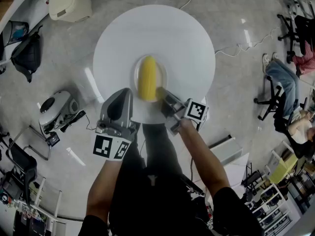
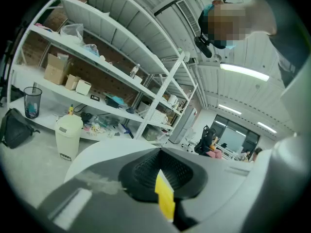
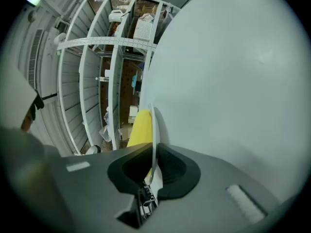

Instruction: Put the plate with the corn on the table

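Plate (image 1: 162, 73) w/ corn (image 1: 147, 85) sits over round table (image 1: 187, 38) centre; contact w/ top unclear. R gripper (image 1: 161, 93) jaws pinch near rim, prob. keeping it level so corn stays. L gripper (image 1: 125, 94) jaws closed, idle alongside.

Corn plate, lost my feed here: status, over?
Right gripper shut on small white plate rim, yellow corn aboard, over round white table. Left gripper pinching yellow sliver. Nothing blocking.
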Action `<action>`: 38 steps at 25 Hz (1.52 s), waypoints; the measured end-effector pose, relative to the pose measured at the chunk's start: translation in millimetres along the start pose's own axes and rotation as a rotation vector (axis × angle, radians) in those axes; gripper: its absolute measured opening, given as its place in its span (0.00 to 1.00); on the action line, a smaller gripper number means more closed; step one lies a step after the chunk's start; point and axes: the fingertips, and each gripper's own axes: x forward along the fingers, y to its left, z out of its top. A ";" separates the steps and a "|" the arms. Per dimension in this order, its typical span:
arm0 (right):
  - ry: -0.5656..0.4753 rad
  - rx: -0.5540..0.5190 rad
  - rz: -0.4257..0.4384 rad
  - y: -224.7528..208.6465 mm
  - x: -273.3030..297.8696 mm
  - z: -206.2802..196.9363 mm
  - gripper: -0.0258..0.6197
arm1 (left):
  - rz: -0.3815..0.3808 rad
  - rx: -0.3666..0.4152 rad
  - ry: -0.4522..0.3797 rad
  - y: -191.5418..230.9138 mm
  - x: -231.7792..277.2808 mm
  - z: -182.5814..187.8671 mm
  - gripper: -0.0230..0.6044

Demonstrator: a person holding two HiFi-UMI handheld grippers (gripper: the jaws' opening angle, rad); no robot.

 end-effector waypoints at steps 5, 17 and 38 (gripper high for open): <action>0.005 -0.011 -0.018 -1.0 0.4 -0.6 0.09 | -0.004 -0.002 0.001 -2.1 -1.3 -2.9 0.04; 0.006 -0.028 -0.107 -1.9 -3.4 2.2 0.09 | 0.000 -0.008 0.012 -5.0 -0.6 -11.5 0.04; 0.054 -0.228 -0.271 -3.1 -7.4 -0.5 0.16 | 0.004 -0.010 0.014 -3.9 0.6 -12.3 0.04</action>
